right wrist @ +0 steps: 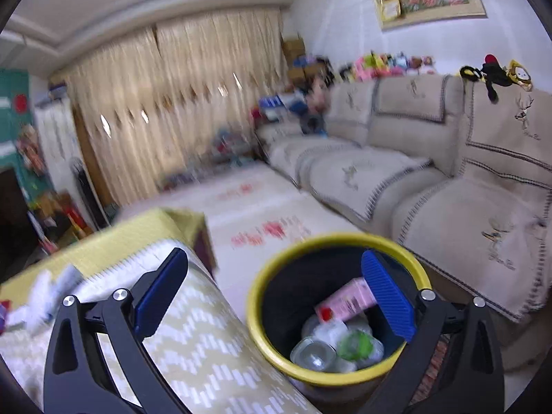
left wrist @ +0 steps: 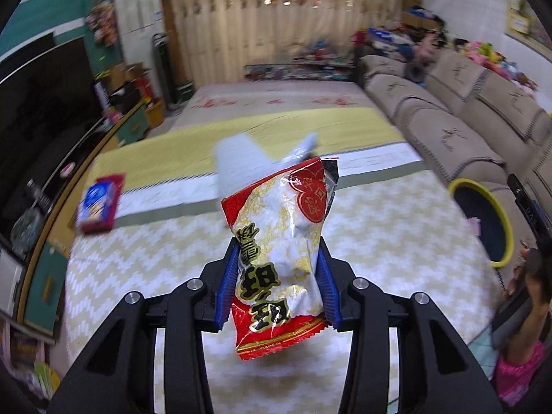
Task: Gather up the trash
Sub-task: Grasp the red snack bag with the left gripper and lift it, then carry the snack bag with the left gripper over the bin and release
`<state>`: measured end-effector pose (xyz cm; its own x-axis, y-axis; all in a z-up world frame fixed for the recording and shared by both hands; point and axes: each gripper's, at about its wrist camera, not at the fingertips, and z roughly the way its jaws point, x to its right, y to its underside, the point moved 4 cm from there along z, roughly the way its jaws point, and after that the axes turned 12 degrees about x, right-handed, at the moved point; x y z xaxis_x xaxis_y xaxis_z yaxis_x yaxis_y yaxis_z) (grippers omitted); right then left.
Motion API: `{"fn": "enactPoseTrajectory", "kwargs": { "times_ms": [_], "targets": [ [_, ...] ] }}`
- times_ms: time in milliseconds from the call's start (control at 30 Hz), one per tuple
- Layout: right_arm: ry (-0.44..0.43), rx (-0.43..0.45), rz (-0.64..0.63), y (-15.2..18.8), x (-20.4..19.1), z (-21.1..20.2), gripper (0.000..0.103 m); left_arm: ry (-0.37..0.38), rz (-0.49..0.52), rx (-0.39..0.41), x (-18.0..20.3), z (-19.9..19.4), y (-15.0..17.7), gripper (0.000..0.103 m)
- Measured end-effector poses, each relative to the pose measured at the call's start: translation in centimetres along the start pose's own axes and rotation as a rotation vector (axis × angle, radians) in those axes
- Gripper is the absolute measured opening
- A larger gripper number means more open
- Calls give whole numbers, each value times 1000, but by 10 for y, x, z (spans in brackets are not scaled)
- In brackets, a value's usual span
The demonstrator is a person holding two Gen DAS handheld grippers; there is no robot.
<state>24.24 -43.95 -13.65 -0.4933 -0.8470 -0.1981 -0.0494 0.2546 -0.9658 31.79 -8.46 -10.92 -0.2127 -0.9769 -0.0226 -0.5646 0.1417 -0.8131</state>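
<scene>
My left gripper (left wrist: 277,258) is shut on a red and white snack bag (left wrist: 286,241) and holds it above the table with the zigzag cloth (left wrist: 379,241). The yellow-rimmed black trash bin (left wrist: 483,220) stands off the table's right edge. In the right wrist view my right gripper (right wrist: 276,276) is open and empty, over the bin (right wrist: 255,296). The bin holds a pink carton (right wrist: 345,300), clear plastic cups (right wrist: 314,352) and a green-lidded piece (right wrist: 357,345).
A red and blue box (left wrist: 100,203) lies at the table's left. White crumpled paper (left wrist: 241,162) lies behind the bag; it also shows in the right wrist view (right wrist: 45,293). A beige sofa (right wrist: 448,189) runs along the right. A TV (left wrist: 34,103) stands on the left.
</scene>
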Motion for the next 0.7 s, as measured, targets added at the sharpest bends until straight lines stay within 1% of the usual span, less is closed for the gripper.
{"fn": "enactPoseTrajectory", "kwargs": {
  "times_ms": [100,133,200,333,467,567,600,633,700],
  "targets": [
    [-2,-17,-2,-6,19,-8,96,68,31,9,35,-1,-10,42],
    [1,-23,8,-8,28,-10,96,95,52,12,52,-2,-14,42],
    [27,-37,36,-13,53,-14,96,133,83,17,79,-1,-20,42],
    [81,-42,96,-23,101,-26,96,250,123,-1,144,10,-31,42],
    [129,-30,87,-26,129,-38,96,335,172,-6,206,22,-38,42],
    [152,-32,84,-26,147,-44,96,400,207,-35,255,38,-41,42],
    [159,-33,86,-26,151,-45,96,413,218,-44,266,44,-40,42],
    [168,-36,87,-25,157,-46,96,433,239,-59,287,51,-40,43],
    [181,-41,94,-23,167,-48,96,454,259,-80,309,65,-36,44]
  ]
}}
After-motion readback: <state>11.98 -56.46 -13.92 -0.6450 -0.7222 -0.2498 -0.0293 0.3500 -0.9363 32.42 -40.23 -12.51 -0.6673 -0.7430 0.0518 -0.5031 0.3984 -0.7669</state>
